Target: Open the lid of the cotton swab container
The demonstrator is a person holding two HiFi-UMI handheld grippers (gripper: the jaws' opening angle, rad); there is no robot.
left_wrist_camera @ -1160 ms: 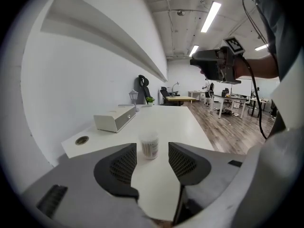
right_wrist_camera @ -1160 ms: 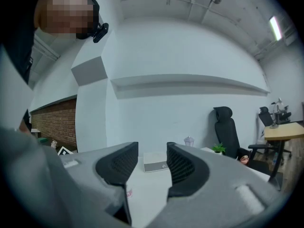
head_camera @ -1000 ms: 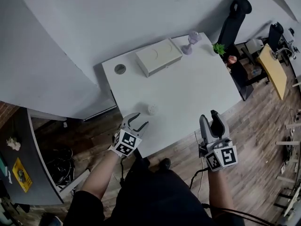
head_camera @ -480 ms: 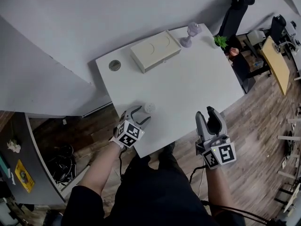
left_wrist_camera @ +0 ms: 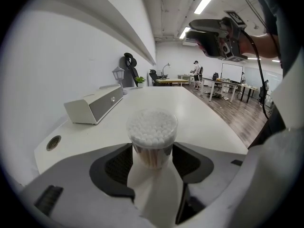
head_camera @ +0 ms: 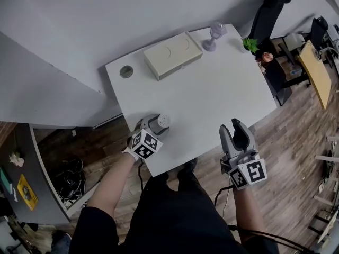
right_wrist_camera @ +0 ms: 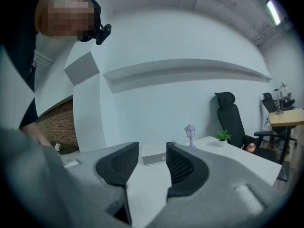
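Jaws of the left hand-held gripper (head_camera: pixel 157 124) press against both sides of the cotton swab container (left_wrist_camera: pixel 152 133). It stands upright near the front left corner of the white worktop (head_camera: pixel 212 94), with its clear lid (left_wrist_camera: pixel 152 121) on over the packed white tips. The right hand-held gripper (head_camera: pixel 237 126) hovers at the worktop's front edge, its jaws slightly apart with nothing between them. Farther back lie a cream box (head_camera: pixel 172 55) and a round grommet (head_camera: pixel 126 71), then a small lantern ornament (head_camera: pixel 213 35) and a potted plant (head_camera: pixel 248 43).
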